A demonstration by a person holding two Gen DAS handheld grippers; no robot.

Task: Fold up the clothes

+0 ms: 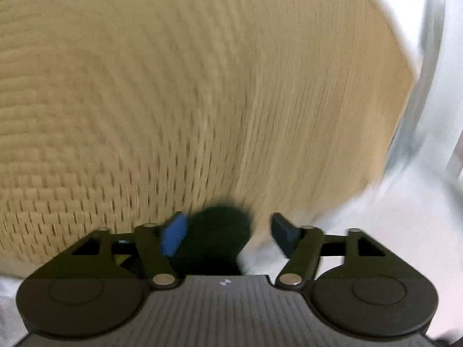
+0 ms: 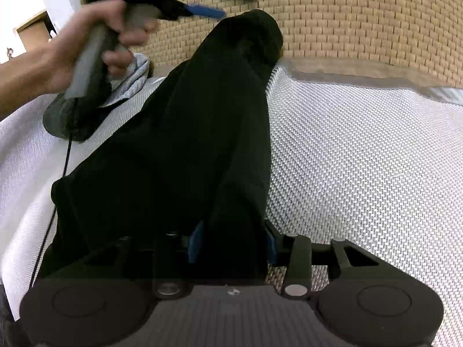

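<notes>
A black garment [image 2: 185, 144] lies in a long bunched strip across a white woven cloth [image 2: 361, 159]. Its far end rests against a tan woven surface [image 2: 347, 20]. My right gripper [image 2: 231, 243] is shut on the near end of the black garment, which fills the gap between the blue pads. My left gripper [image 1: 228, 231] is open, with a small dark end of the black garment [image 1: 220, 231] below the gap between its fingers. In the right wrist view the left gripper [image 2: 202, 10] hovers just left of the garment's far end, held by a hand [image 2: 95, 46].
A light blue-grey patterned cloth [image 2: 136, 78] lies bunched on the white cloth under the left hand. A thin black cable [image 2: 65, 162] hangs from the left gripper's handle. The tan woven surface [image 1: 173, 86] fills most of the blurred left wrist view.
</notes>
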